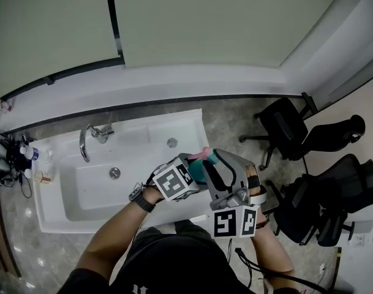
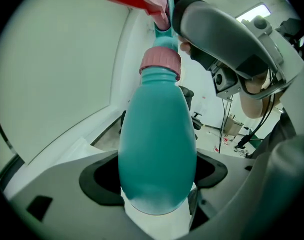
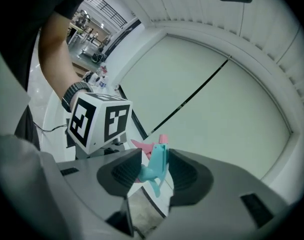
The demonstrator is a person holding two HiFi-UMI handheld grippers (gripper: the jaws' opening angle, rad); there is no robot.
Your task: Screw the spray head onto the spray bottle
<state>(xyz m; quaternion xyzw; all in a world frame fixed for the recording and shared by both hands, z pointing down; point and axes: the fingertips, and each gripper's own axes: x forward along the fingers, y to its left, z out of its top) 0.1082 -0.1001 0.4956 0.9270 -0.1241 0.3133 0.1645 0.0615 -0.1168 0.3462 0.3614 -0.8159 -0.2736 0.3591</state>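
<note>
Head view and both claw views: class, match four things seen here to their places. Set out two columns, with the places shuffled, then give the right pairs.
Things
1. teal plastic spray bottle
2. teal spray head with pink trigger
3. curved chrome tap
4. black office chairs

Places
A. on the floor, at the right of the head view
B. clamped in the left claw
C. on the rim of the white sink
D. clamped in the right claw

Pairs: 1-B, 2-D, 3-C, 4-A

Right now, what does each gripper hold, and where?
Left gripper holds the teal bottle by its lower body; right gripper pinches the spray head by its teal body.
</note>
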